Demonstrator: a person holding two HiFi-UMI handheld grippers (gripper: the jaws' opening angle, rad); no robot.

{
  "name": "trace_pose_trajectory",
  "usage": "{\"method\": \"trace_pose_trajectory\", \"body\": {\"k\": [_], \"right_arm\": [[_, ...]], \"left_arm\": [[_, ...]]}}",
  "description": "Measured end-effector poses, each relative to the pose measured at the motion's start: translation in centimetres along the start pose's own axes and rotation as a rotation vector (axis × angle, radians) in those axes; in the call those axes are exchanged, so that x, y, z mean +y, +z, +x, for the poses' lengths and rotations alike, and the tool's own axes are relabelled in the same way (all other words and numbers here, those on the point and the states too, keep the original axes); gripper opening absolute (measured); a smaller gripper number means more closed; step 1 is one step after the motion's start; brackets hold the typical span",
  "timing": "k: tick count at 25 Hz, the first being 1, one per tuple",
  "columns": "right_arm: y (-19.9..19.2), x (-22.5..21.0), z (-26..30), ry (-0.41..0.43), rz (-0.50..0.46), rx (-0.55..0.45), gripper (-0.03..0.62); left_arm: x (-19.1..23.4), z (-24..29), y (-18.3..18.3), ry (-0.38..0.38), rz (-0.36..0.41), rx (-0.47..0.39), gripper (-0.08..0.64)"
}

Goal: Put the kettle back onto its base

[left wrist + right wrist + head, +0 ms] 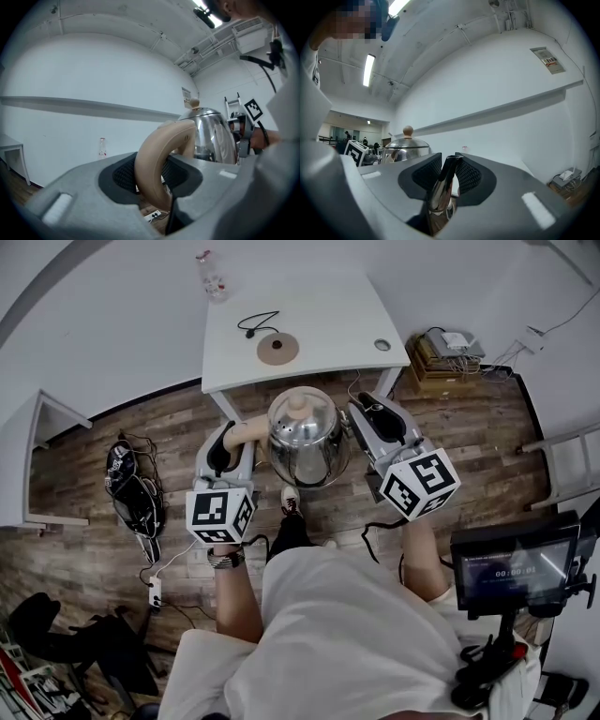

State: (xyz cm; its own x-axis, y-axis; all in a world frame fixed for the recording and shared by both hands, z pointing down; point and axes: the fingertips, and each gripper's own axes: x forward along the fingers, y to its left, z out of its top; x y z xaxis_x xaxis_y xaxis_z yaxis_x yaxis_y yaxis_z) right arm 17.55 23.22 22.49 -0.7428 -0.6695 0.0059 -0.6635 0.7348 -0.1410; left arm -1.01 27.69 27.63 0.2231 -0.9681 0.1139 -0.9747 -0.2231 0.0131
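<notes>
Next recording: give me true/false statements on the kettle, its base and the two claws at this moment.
1. The kettle sits on its base. False: it is held in the air, in front of the table.
2. The left claw grips the kettle's handle. True.
3. The right claw is empty. False: it is closed on the spout.
4. The base lies on the white table. True.

Shiny kettle upright, aloft; brown base on table.
</notes>
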Motion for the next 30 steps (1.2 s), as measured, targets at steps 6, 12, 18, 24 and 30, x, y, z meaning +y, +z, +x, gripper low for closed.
{"method": "trace_pose_trajectory", "body": {"k": [6, 12, 18, 24, 30], "right_arm": [[0.1, -2.0, 4.8, -0.018, 0.015, 0.017, 0.086], [-0.1, -4.0, 10.0, -0.031, 0.022, 0.036, 0.086], [-0.4, -5.6, 14.6, -0.050, 0.017, 0.052, 0.084], [-0.7, -7.7, 18.8, -0.074, 0.024, 0.071, 0.084], [-1.1, -8.3, 19.9, -0.102, 0.028, 0.066, 0.086]], "left_arm": [[3.1, 4.0, 0.2, -0.004, -0.005, 0.017, 0.139], [6.8, 8.4, 0.2, -0.008, -0.022, 0.030, 0.138], [10.1, 12.2, -0.1, -0.026, -0.037, 0.032, 0.140], [12.9, 16.4, -0.1, -0.045, -0.046, 0.047, 0.140], [13.8, 17.8, -0.3, -0.068, -0.036, 0.047, 0.140]]}}
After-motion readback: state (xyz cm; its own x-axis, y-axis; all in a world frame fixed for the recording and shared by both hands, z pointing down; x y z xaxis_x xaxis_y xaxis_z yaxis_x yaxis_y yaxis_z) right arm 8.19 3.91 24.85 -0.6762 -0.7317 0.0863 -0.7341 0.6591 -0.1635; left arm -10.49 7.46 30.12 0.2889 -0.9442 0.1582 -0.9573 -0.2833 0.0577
